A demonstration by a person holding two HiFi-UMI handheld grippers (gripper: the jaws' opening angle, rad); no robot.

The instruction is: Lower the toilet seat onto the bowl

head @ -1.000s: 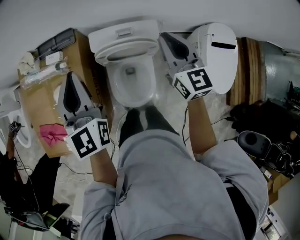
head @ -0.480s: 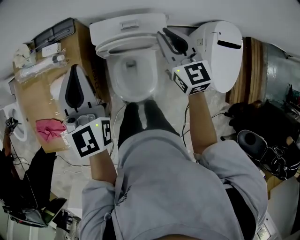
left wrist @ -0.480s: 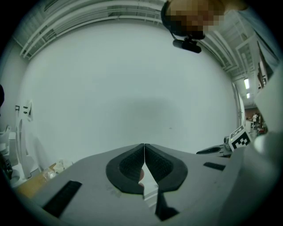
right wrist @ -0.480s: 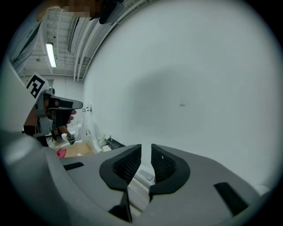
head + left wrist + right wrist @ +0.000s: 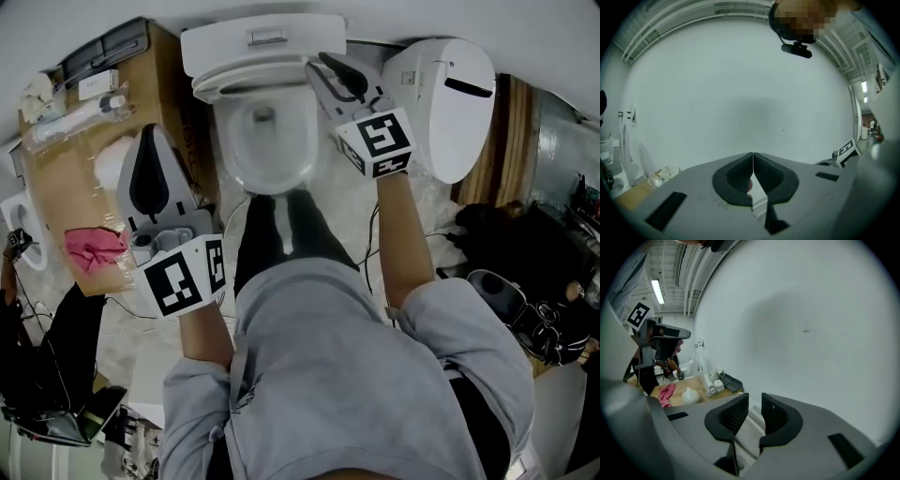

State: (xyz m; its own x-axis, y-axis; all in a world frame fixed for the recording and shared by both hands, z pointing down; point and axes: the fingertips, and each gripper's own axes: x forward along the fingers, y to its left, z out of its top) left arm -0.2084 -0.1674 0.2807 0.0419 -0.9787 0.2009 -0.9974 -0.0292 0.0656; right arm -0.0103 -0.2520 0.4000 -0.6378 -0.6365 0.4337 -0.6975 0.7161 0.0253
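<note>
The white ceramic toilet (image 5: 272, 185) stands against the wall. Its boxy white tank (image 5: 262, 39) is at the back, and the white seat ring (image 5: 246, 82) lies between the tank and the bowl opening. Straight in front of the toilet are the person's two dark-socked feet (image 5: 281, 234).

Left of the toilet, as you face it, sits a brown cardboard box (image 5: 56, 197). On the box a crumpled pink cloth (image 5: 92, 248) lies at the front end and a rounded white jug (image 5: 111, 169) on the side nearer the toilet. A clear plastic bag of small items (image 5: 70, 117) lies farther back, and a black plastic tray (image 5: 122, 47) at the wall end.

Right of the toilet a white oval plastic lid unit (image 5: 450, 103) leans on upright wooden boards (image 5: 503, 131). Black bags (image 5: 506, 234) lie in front of the boards.
</note>
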